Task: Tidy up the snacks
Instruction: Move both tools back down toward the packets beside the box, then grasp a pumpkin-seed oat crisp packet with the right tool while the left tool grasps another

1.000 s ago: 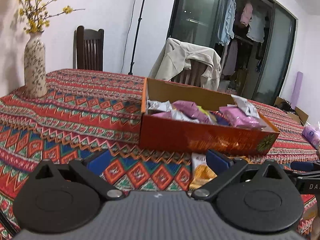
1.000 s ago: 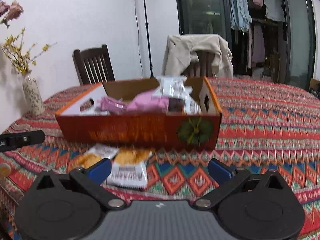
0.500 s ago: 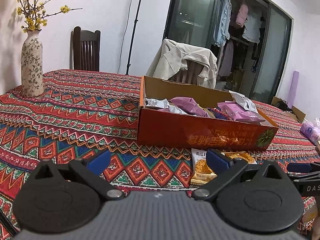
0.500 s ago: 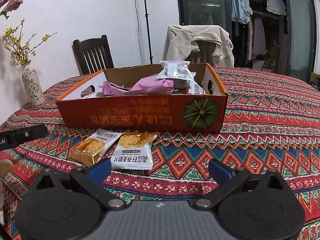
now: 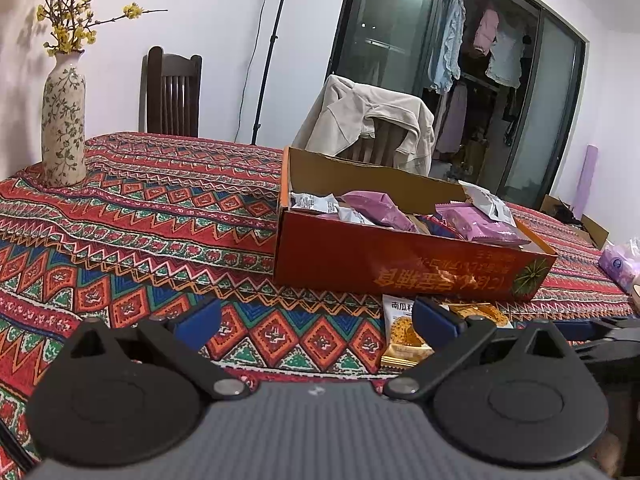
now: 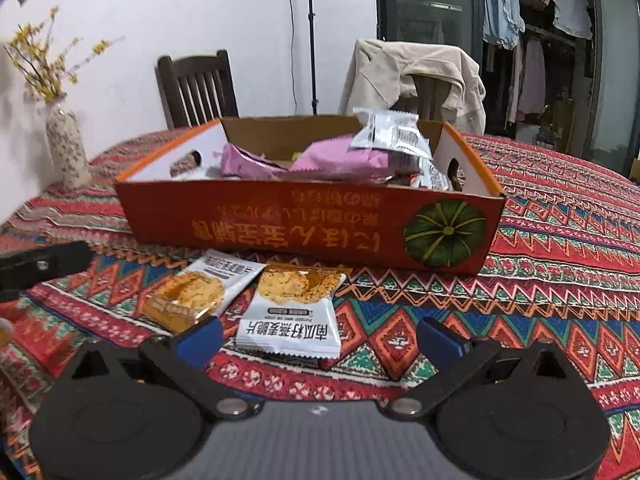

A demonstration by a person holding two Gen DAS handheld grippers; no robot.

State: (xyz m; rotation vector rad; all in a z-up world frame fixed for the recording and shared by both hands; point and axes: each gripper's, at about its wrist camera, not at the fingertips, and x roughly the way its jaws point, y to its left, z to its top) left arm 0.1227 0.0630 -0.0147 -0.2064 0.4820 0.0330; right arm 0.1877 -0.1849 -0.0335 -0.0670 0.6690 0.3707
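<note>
An orange cardboard box [image 6: 280,228] with a pumpkin print stands on the patterned tablecloth, holding purple and silver snack packets [image 6: 340,158]. Two white-and-orange snack packets lie on the cloth in front of it: one [image 6: 294,310] straight ahead of my right gripper [image 6: 318,336], the other [image 6: 200,290] to its left. My right gripper is open just short of the nearer packet, nothing between its fingers. In the left wrist view the box [image 5: 400,264] sits ahead and to the right; my left gripper [image 5: 316,316] is open and empty, with a packet [image 5: 402,330] beside its right finger.
A flowered vase [image 5: 64,120] with yellow blossoms stands at the table's far left. Two chairs stand behind the table, one dark wood [image 5: 172,92], one draped with a beige jacket [image 5: 372,120]. A purple tissue pack [image 5: 620,260] lies at the right. The other gripper [image 6: 44,264] shows at the left edge.
Both grippers have risen and drawn back from the box, so the two packets on the cloth show in full. Both stay open.
</note>
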